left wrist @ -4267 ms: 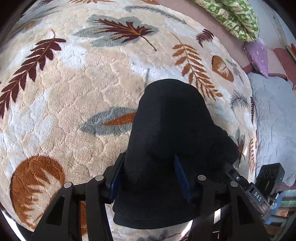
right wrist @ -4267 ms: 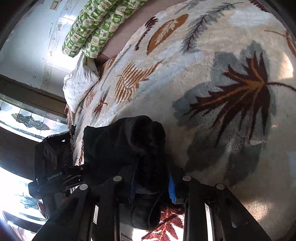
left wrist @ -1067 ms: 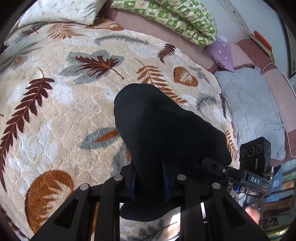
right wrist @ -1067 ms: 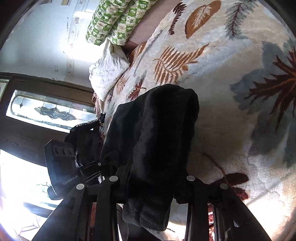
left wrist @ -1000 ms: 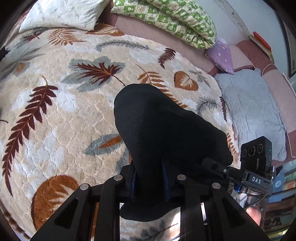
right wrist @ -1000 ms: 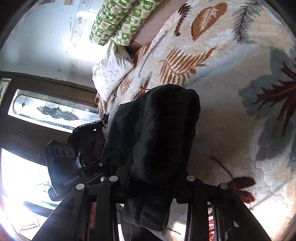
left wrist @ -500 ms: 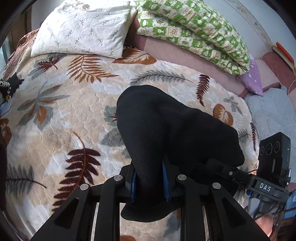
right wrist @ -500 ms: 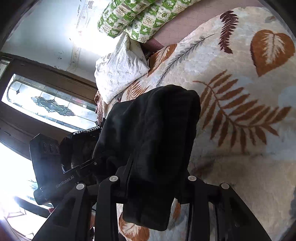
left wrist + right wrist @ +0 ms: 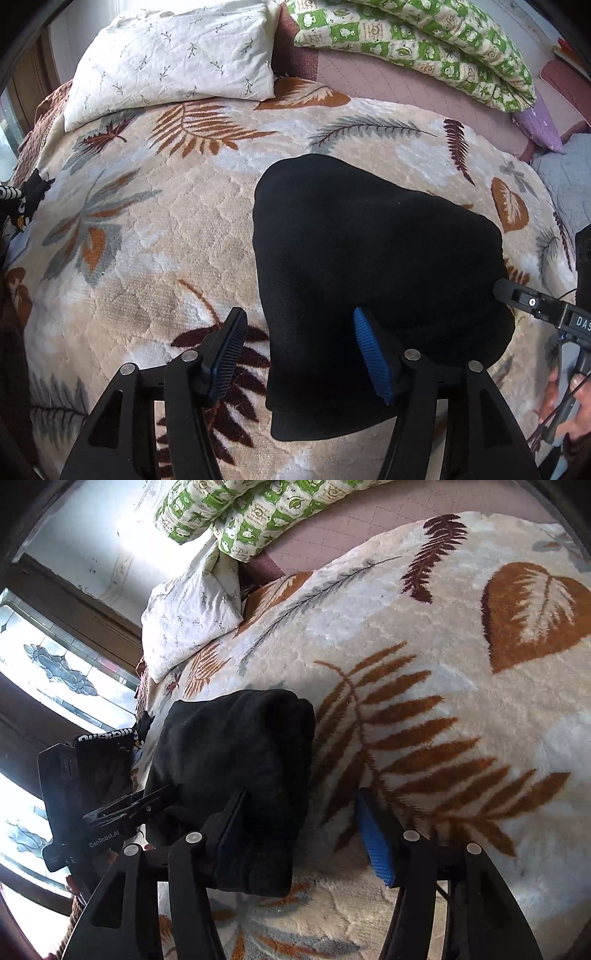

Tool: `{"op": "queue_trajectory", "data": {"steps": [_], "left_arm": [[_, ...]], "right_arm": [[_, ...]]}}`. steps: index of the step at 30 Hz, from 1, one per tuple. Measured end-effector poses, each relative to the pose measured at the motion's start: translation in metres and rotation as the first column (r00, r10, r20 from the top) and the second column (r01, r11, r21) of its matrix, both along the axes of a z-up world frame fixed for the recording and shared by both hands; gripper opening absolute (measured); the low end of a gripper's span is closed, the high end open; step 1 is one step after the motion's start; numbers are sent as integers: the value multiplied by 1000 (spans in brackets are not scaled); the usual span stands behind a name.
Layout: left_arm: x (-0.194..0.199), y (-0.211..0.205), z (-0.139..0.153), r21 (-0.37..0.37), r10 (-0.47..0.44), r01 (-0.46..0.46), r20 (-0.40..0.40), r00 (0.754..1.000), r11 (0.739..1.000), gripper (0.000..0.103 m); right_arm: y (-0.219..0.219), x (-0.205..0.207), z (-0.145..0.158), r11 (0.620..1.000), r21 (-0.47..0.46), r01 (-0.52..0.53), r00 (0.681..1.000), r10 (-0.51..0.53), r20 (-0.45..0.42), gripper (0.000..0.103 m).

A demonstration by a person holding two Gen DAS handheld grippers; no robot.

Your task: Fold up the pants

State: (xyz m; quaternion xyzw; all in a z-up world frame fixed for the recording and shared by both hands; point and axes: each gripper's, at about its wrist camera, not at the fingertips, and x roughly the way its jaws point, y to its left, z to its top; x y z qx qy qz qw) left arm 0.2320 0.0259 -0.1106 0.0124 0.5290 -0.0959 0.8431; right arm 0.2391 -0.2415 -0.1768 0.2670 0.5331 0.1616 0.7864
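Pants (image 9: pixel 373 266) folded into a black bundle on the leaf-print blanket (image 9: pixel 155 236), pillow (image 9: pixel 173 59) at 11 o'clock. Left gripper (image 9: pixel 299 347) and right gripper (image 9: pixel 299 834) jaws opening, released, bundle edge between.

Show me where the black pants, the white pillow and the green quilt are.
black pants (image 9: pixel 369 251): left wrist view, middle of the folded bundle.
white pillow (image 9: pixel 177 55): left wrist view, its top face.
green quilt (image 9: pixel 424 48): left wrist view, its middle.

toy (image 9: pixel 22 201) cut off, hand (image 9: pixel 569 402) half hidden
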Motion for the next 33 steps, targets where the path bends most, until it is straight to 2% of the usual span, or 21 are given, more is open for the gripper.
{"op": "queue_trajectory", "data": {"steps": [1,5,9,11,13,15,17,19,23,29,33], "left_arm": [[-3,0,0,14,3,-3,7,1000,1000,67],[-15,6,14,43,47,-48,20,999,998,66],[-35,19,31,35,112,-112,21,994,993,65],[-49,24,37,41,150,-151,20,988,988,68],[-66,24,41,22,172,-172,11,985,985,73],[-85,18,46,9,188,-188,14,982,982,75],[-102,8,47,31,193,-194,21,981,981,80],[-120,-4,47,54,190,-191,26,981,980,81],[-154,-25,53,76,173,-176,38,984,982,81],[-191,-50,66,134,139,-156,126,982,979,83],[-209,-60,72,127,120,-139,150,981,982,85]], "right_arm": [[-1,-4,2,1000,-9,-4,1000,4,8,63],[-2,-12,16,999,-53,8,1000,-7,9,65],[-8,-34,48,999,-40,29,999,-27,47,67],[-6,-48,64,999,-45,23,998,-20,54,74],[1,-64,78,997,-75,15,999,-11,47,92],[10,-83,86,995,-103,-7,1000,9,25,100],[17,-104,93,991,-132,-17,1000,20,20,101],[22,-123,97,982,-190,-4,1000,4,2,103],[20,-155,99,958,-276,72,996,-86,-38,103],[17,-194,99,945,-314,87,995,-96,-12,103],[14,-211,106,945,-291,147,989,-144,30,103]]}}
